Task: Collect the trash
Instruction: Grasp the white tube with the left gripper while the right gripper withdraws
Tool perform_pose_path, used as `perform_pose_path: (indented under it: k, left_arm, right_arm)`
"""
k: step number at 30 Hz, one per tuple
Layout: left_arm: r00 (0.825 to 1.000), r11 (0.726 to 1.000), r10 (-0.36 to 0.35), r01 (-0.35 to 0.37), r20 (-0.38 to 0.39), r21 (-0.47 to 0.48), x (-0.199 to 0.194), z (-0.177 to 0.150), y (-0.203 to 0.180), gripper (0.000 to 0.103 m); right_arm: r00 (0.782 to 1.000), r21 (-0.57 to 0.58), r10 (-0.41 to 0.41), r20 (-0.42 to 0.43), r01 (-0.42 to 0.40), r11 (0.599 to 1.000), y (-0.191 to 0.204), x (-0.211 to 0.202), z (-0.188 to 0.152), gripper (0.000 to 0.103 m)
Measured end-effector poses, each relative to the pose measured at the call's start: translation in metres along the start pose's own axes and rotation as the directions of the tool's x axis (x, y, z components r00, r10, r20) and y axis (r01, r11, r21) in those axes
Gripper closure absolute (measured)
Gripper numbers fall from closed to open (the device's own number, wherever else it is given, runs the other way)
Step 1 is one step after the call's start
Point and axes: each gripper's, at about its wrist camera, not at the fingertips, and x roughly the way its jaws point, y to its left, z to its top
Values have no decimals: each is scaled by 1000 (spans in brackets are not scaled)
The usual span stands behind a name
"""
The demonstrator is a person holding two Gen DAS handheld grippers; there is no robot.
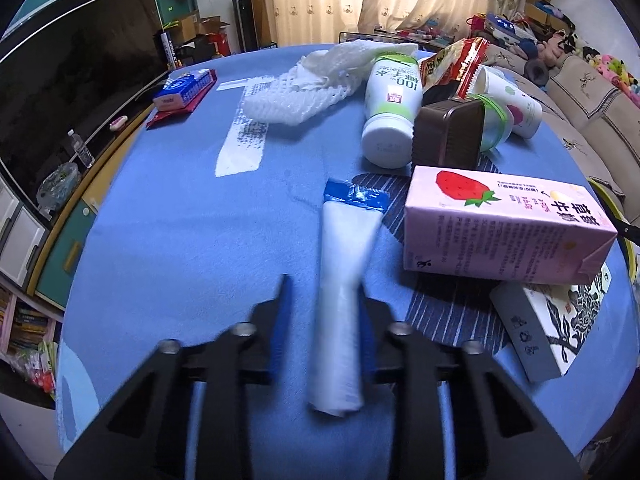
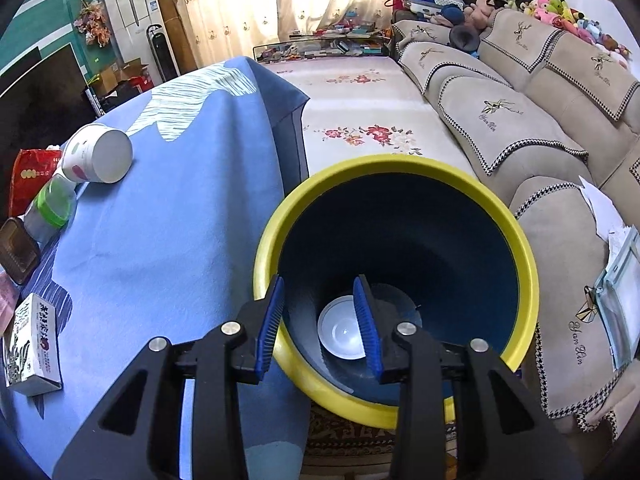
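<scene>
- Table (image 1: pixel 168 216), blue cloth: most of your trash is uncollected on it, so the job looks early.
- Bin (image 2: pixel 516 240), yellow rim and dark inside, stands on the floor just beside the table edge. One item logged in it: a white bowl-like lid (image 2: pixel 340 334) at the bottom. Nothing else shows in there.
- Pink strawberry carton (image 1: pixel 508 224), lying on its side, resting partly on a patterned box (image 1: pixel 560 328). Both to collect.
- White foam net (image 1: pixel 304 92), far side, to collect.
- White bottle (image 1: pixel 394 108), on its side beside a brown tub (image 1: pixel 448 132). To collect.
- Paper cup (image 1: pixel 516 104) and red snack bag (image 1: pixel 456 62), behind the tub. To collect.
- White tube wrapper (image 1: pixel 344 276) with a blue end: item in hand. Your left gripper (image 1: pixel 324 292) has its jaws drawn in on it, the right pad against it; the frame is blurred, so the left pad's contact is less clear. The wrapper lies along the cloth, not yet lifted.
- Your right gripper (image 2: pixel 320 308): jaws partly apart, nothing between them, poised over the bin mouth.
</scene>
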Motion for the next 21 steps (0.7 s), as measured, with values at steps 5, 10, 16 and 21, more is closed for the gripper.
perform_pose_path:
  k: [5,10,16,21]
  left_arm:
    - [1000,1000,-13,13,12,-21,-15,-11,10,89]
    - [999,1000,-12,13,52,-20,-47,-24,13,89]
    - [989,999,-46,45,141,15,-99,-27,1,89]
    - [972,989,-132,116,195,92,-127,-19,-36,89]
  right_arm:
    - [1000,5,11,7,-11,1000,0,-10,-8,68]
    - [999,11,22,31,-22,1000,-2,-27,-17,68]
    - [997,22,32,66,-33,999,-7,-51,-27,68]
    - [995,28,26,98,-29,999,-15,-71,-38,61]
